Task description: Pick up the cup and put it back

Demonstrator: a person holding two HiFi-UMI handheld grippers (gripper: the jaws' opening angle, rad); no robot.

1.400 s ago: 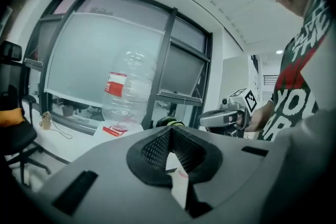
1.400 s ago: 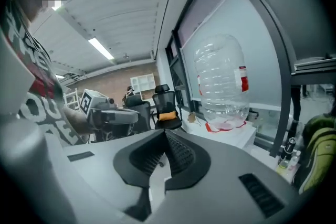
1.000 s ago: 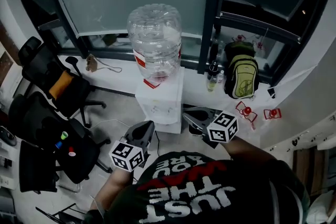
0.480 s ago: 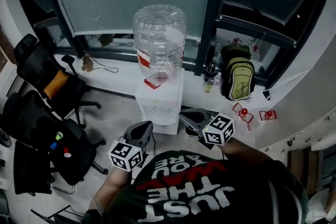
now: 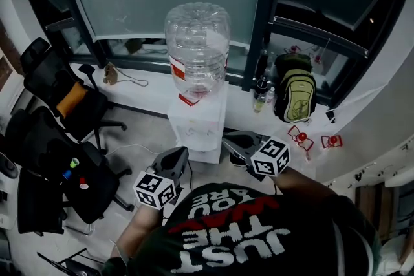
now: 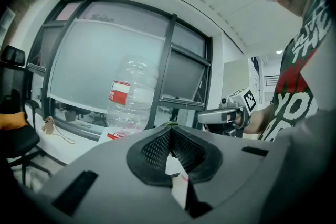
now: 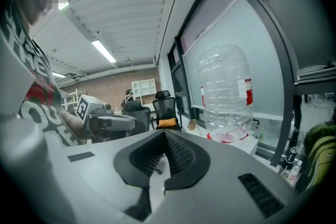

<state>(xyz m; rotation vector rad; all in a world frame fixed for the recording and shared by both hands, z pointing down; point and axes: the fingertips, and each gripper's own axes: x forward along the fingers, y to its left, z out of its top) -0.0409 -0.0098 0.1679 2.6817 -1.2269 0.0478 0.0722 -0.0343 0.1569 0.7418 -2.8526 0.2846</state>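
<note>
Clear plastic makes up the big water bottle (image 5: 197,48), which stands neck down on a white dispenser (image 5: 197,129) against the far window ledge (image 5: 139,95) in the head view. A green and black backpack (image 5: 296,95) leans on the ledge to the right of it. At the left are two black office chairs; the far chair (image 5: 48,77) carries an orange cushion (image 5: 71,100), and the near chair (image 5: 77,194) has small green, blue and red-and-white things on its seat. Whether any of these is the cup I cannot tell, and no view shows a cup plainly. The left gripper (image 5: 181,153) and the right gripper (image 5: 229,140) are held close to the person's black shirt (image 5: 246,236), both pointing toward the dispenser, one on each side of its near face. In the left gripper view the ribbed black pads (image 6: 155,149) meet at their tips with nothing between them, so this tool is closed and empty. The bottle rises beyond at the left, and the other tool shows at the right. In the right gripper view the pads (image 7: 178,153) likewise come together at the tip and grip nothing. The bottle stands at the right, with the chairs far behind and the other tool at the left.
</note>
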